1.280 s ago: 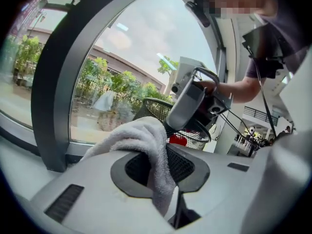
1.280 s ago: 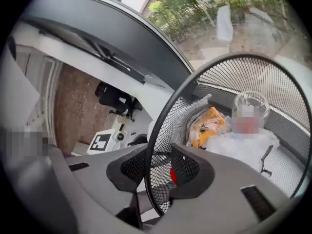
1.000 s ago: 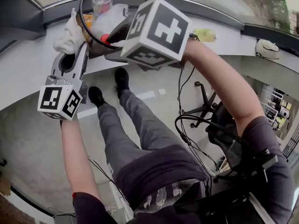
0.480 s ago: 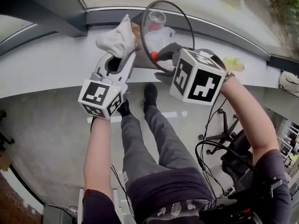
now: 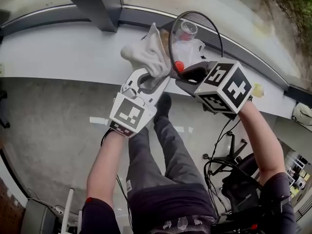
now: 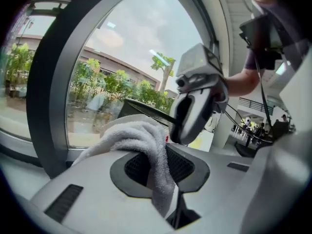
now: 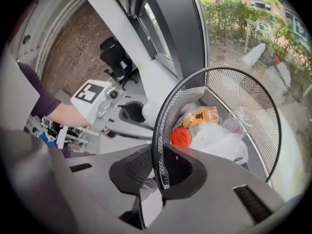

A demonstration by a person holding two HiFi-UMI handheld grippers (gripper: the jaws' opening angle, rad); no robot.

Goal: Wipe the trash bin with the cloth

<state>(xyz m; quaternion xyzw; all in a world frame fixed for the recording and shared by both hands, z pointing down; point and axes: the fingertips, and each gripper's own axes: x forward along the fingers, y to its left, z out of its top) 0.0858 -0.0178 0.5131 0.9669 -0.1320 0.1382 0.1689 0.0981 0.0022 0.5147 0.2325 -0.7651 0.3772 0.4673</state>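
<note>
Head view showed the trash bin [image 5: 204,26], a black wire-mesh basket, on the white surface [image 5: 73,52] under the window, with rubbish inside it (a red cap [image 7: 181,137] and a clear cup [image 5: 186,29] among it). The right tool [image 5: 187,74] had just been closing its jaws. The right gripper view showed the bin's near rim and mesh wall clamped between them, so the bin was judged to be held steady. The left tool [image 5: 158,79] was clenched on the white cloth [image 5: 148,55]. One fold was pinched in the jaws and the bulk was bunched ahead of them. The cloth lay just beside the bin's outer wall, at the left of the rim. Whether it touched the mesh could not be confirmed from any view. Assessment: preparation was complete, with the bin secured and the cloth gripped and presented at the wall. Wiping was judged to be at or near its start. The mesh gave no sign of which parts had been cleaned, so the rim and outer wall should be counted as outstanding.
</note>
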